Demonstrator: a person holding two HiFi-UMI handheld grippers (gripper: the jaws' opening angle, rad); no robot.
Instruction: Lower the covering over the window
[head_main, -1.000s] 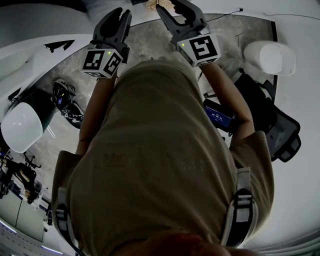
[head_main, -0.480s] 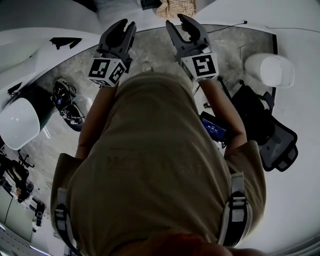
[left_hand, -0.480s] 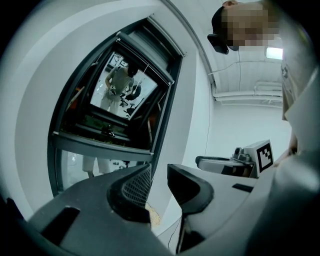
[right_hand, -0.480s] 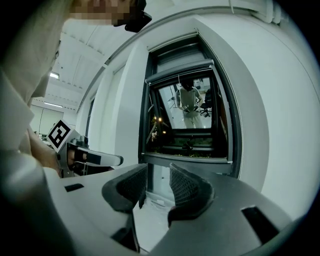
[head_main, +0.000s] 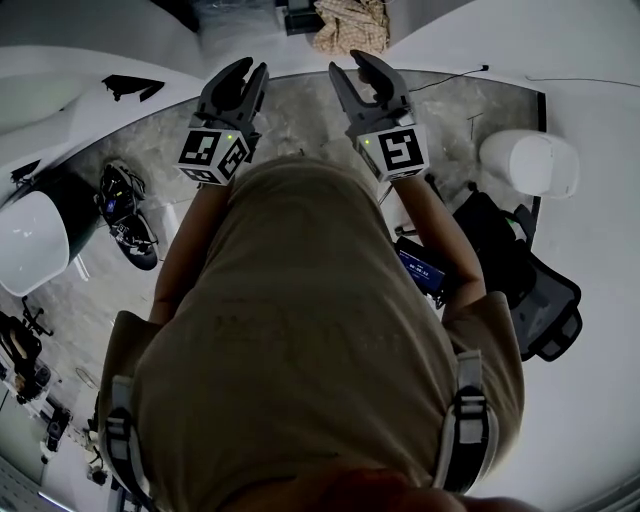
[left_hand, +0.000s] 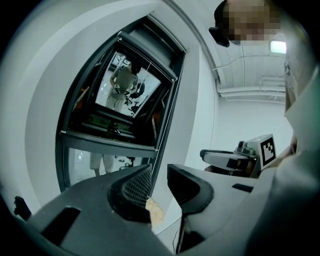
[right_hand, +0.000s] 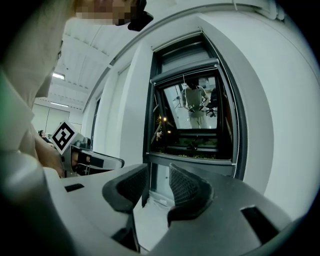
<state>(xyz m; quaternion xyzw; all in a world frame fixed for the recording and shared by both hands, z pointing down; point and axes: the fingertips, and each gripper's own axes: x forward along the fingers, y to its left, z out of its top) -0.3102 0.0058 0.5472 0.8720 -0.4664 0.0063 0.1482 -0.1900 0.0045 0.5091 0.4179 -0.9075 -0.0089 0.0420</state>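
The window (left_hand: 125, 105) has a dark frame and stands in a curved white wall. Its pane reflects a person, and the covering's housing (right_hand: 185, 52) sits along the top. A thin cord (left_hand: 159, 145) hangs by the frame's right edge. In the left gripper view the cord lines up with the gap of my left gripper (left_hand: 159, 172), whose pads stand apart from it. My right gripper (right_hand: 158, 170) faces the window (right_hand: 195, 120), open with nothing between its pads. In the head view, the left gripper (head_main: 243, 85) and the right gripper (head_main: 362, 75) are side by side, held out ahead of the person's chest.
A beige cloth (head_main: 350, 25) lies on the floor by the wall ahead. White rounded seats stand at the right (head_main: 530, 160) and at the left (head_main: 30, 240). A black office chair (head_main: 530, 290) is at the right, and black gear (head_main: 125, 215) lies on the floor at the left.
Both grippers have slid a little lower in the head view. More of the beige cloth and the wall base now shows above them. The jaws look much the same.
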